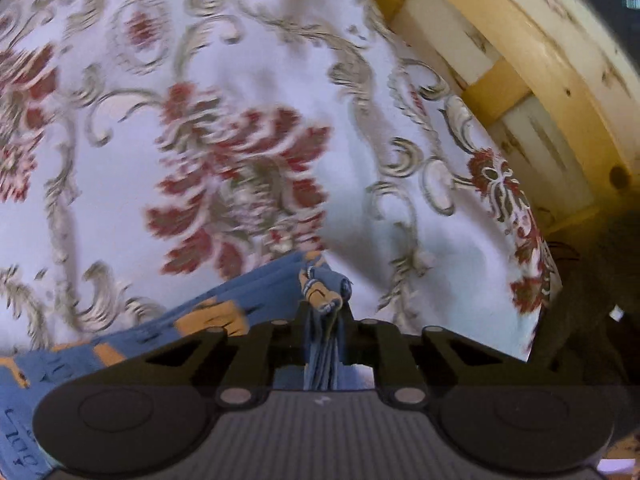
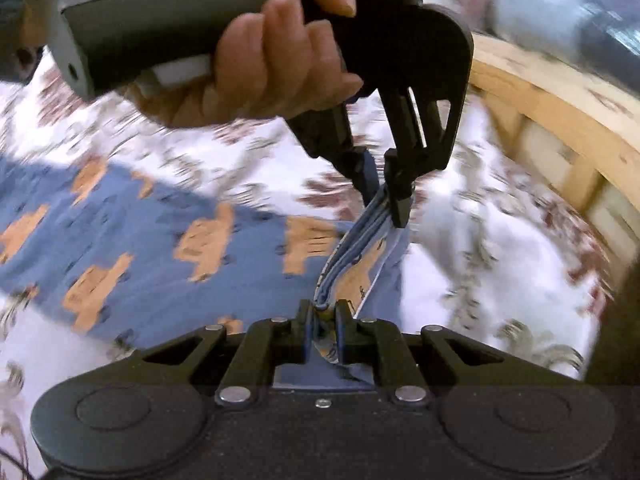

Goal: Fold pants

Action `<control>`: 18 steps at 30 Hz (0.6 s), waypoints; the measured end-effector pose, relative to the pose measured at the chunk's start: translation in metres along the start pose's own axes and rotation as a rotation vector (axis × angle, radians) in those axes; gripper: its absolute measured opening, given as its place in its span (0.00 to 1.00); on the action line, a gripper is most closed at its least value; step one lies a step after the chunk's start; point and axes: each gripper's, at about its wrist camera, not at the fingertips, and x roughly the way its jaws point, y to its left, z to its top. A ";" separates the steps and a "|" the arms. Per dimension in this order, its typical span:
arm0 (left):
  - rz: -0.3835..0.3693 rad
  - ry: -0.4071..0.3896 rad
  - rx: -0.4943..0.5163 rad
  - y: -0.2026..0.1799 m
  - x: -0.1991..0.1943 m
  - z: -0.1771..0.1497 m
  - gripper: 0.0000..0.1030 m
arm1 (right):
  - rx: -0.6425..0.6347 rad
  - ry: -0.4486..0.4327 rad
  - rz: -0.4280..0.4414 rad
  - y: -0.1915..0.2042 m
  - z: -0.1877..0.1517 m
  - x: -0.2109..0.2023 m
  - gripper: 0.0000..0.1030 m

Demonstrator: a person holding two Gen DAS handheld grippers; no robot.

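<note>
Pants (image 2: 132, 248) lay on the floral bedspread (image 1: 248, 92), both grippers' jaws clamping one bunched edge.
Only the right wrist view showed the blue, orange-printed cloth spreading lower left, and a hand (image 2: 276, 64).

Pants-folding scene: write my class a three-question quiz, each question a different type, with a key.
1. True or false: the left gripper is shut on the blue pants.
2. Multiple choice: the pants lie on a) bare wood, b) a floral cloth, c) tiled floor.
3. Fill in: in the right wrist view, the right gripper grips the same stacked ____ of fabric as the other gripper.

Key: 1 true; 2 b; 3 edge. Both grippers have their fingers clamped on bunched layers.
</note>
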 end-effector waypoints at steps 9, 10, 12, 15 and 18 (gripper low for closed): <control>-0.102 -0.097 -0.149 0.111 0.007 -0.047 0.13 | -0.265 0.072 0.138 0.051 -0.006 0.009 0.03; -0.120 -0.108 -0.157 0.117 0.008 -0.051 0.13 | -0.280 0.084 0.133 0.054 -0.007 0.012 0.03; -0.149 -0.132 -0.171 0.125 0.009 -0.057 0.14 | -0.288 0.084 0.129 0.056 -0.008 0.012 0.03; -0.177 -0.145 -0.181 0.129 0.013 -0.060 0.15 | -0.294 0.046 0.109 0.054 -0.008 0.002 0.13; -0.203 -0.144 -0.197 0.132 0.017 -0.059 0.16 | -0.363 0.014 0.064 0.063 -0.011 -0.009 0.33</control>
